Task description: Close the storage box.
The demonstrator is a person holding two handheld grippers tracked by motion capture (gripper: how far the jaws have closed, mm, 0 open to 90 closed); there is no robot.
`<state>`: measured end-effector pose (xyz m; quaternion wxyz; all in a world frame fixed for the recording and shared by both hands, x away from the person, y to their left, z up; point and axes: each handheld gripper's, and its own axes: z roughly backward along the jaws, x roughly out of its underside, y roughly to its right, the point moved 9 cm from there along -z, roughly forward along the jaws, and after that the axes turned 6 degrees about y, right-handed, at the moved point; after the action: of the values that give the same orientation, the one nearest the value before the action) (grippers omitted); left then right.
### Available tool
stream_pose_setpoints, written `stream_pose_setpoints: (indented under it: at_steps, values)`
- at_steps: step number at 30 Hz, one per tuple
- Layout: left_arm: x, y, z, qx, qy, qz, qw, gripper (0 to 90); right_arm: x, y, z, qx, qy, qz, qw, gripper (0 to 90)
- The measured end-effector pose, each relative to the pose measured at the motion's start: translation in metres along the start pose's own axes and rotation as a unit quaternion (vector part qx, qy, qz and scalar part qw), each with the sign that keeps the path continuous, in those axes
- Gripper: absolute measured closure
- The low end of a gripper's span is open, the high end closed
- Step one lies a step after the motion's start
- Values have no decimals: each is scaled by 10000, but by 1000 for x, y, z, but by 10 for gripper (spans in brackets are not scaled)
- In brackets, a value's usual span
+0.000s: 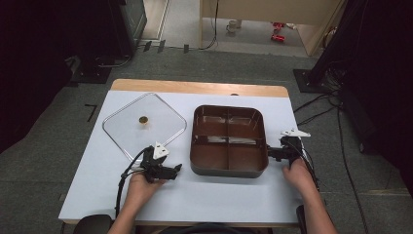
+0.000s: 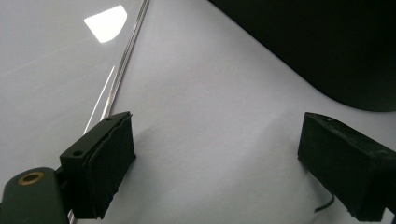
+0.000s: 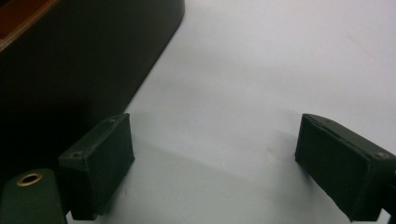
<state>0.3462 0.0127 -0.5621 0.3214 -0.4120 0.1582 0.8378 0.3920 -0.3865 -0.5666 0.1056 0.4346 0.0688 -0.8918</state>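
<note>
A dark brown tray point(image 1: 229, 168) with several compartments sits at the middle of the white table. Left of it lies a clear square lid point(image 1: 122, 124) with a small gold knob point(image 1: 143, 119). My left gripper point(image 1: 176, 169) rests on the table between the lid's near corner and the tray, jaws open and empty; in its own view point(image 2: 217, 163) the lid's edge point(image 2: 123, 70) runs at left and the tray's dark wall point(image 2: 327, 46) at upper right. My right gripper point(image 1: 271, 153) sits open at the tray's right wall; its own view point(image 3: 215, 163) has that wall point(image 3: 79, 65) at left.
The white table top point(image 1: 209, 200) has a wooden strip point(image 1: 195, 87) along its far edge. Black cables point(image 1: 316, 105) cross the grey floor at right, and dark stands rise at both sides. Bare table lies in front of the tray.
</note>
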Motion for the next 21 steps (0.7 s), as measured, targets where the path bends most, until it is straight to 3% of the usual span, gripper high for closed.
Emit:
stream_pose_setpoints:
  at_steps: [11, 21]
  values:
    - [0, 0, 1, -52, -13, 63, 10000, 121, 0, 0, 0, 0, -1, -1, 10000, 108]
    - [-4, 2, 1, -145, -270, 88, 9995, 170, 0, 0, 0, 0, -1, 1, 10000, 108]
